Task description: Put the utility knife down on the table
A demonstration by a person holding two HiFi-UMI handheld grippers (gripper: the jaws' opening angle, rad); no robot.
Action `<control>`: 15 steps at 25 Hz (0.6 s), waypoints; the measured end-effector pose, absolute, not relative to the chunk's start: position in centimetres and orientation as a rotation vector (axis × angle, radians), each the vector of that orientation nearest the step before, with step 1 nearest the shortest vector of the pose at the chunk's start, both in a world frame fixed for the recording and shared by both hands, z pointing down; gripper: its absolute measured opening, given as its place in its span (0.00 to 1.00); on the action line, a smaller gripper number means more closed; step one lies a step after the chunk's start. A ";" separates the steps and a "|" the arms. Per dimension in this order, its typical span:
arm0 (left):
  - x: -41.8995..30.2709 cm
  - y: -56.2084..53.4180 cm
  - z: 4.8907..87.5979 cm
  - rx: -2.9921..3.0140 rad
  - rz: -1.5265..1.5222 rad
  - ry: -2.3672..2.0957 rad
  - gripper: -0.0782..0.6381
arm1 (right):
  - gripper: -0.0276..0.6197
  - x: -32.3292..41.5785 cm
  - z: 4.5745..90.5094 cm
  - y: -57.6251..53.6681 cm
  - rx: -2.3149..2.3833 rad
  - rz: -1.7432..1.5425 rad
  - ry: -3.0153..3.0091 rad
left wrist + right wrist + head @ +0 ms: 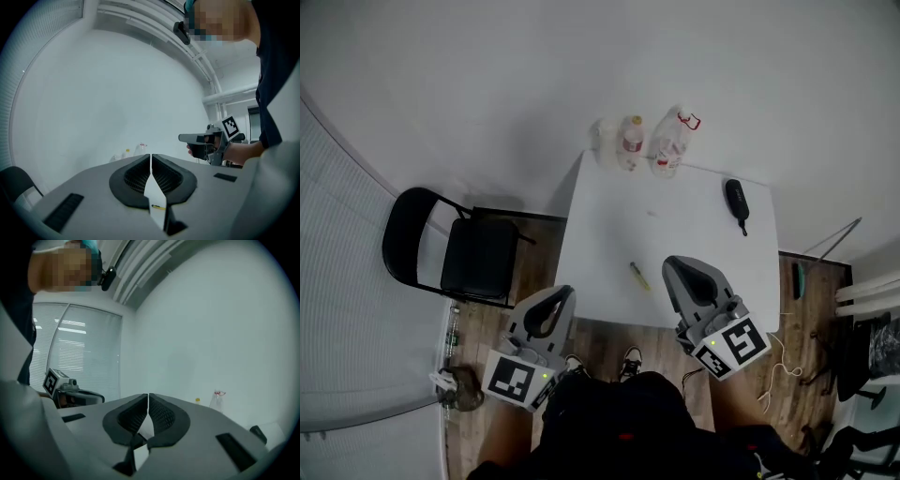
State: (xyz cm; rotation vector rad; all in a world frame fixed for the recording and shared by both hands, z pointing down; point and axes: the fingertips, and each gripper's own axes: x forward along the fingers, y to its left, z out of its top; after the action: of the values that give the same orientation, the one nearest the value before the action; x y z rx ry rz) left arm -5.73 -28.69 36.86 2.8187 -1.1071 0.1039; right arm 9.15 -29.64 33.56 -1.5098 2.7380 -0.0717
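Utility knife lying flat on the white table, clear of both grippers.
Left gripper and right gripper hover at the table's near edge, each with its jaws pressed together on nothing. The knife lies between them, nearer the right one. Bottles stand along the far edge.

The utility knife lies on the table, bottles behind it.
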 end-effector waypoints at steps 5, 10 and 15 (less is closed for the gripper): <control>-4.9 -28.1 34.5 2.893 0.074 -1.062 0.15 | 0.08 9.4 27.7 -25.8 -1.498 0.173 2.667; -4.4 -28.0 33.0 2.933 0.042 -1.037 0.15 | 0.08 9.7 25.8 -24.1 -1.528 0.260 2.624; -4.3 -27.3 32.3 2.950 0.021 -1.009 0.15 | 0.08 9.9 25.9 -23.4 -1.566 0.271 2.618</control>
State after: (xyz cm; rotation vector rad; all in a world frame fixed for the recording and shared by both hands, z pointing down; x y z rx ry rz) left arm -4.28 -27.32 32.33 2.9502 -1.0089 0.0208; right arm 9.89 -23.35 25.93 -1.5655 2.6175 0.2713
